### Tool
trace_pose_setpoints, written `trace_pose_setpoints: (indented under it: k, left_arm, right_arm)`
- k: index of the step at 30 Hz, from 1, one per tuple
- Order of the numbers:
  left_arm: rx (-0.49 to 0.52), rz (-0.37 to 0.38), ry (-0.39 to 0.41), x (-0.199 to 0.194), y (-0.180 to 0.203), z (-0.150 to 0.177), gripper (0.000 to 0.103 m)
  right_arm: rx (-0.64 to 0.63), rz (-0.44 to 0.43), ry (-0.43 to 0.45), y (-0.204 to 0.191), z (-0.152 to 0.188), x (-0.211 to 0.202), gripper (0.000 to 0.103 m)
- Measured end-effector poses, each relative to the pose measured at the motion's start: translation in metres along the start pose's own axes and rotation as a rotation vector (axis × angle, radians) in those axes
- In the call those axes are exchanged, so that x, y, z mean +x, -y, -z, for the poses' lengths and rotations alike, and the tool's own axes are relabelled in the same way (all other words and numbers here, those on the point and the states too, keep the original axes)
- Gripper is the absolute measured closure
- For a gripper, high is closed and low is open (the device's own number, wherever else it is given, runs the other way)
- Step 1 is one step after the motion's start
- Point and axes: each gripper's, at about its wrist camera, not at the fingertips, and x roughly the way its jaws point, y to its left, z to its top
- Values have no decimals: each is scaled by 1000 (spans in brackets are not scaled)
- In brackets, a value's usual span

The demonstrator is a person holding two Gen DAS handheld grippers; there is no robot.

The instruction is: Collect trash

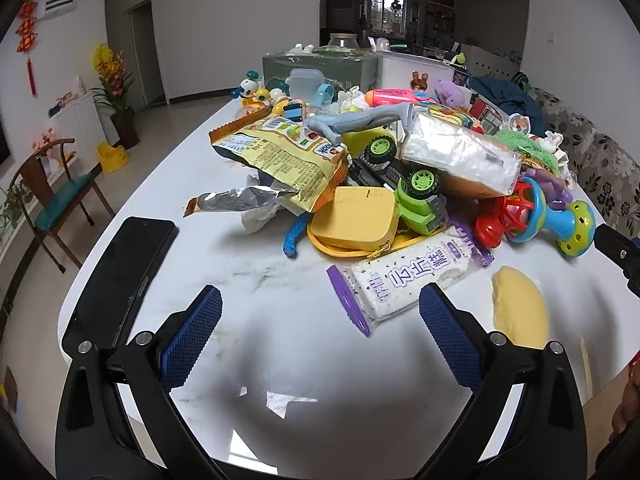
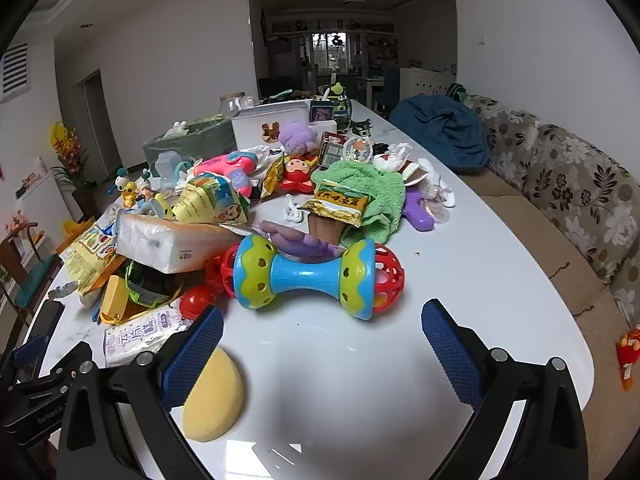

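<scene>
Right wrist view: gripper [image 2: 322, 338] partly hides yellow sponge [image 2: 214, 396].

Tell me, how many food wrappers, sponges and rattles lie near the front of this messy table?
Food wrappers: 3, namely the purple-and-white snack wrapper, the big yellow snack bag and the small yellow packet on the green cloth.
Sponges: 1, the yellow sponge.
Rattles: 1, the blue dumbbell rattle.
Total: 5
</scene>
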Motion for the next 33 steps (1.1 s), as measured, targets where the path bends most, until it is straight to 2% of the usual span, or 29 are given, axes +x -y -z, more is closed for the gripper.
trace_pose_setpoints:
  k: [6,17,26,33]
  left_arm:
    - [-14,0,0,2,-3,-1,6]
    - [8,-16,-1,2,1,0,7]
    - [-16,-3,-10,4,-5,0,7]
    - [0,-6,-15,7,0,0,6]
  right_arm:
    - [-19,-32,-21,-2,2,5,5]
    - [-62,-20,-48,-6,7,12,5]
    - [-74,-58,-49,7,3,14,5]
    - [-117,-51,-43,5,2,15,5]
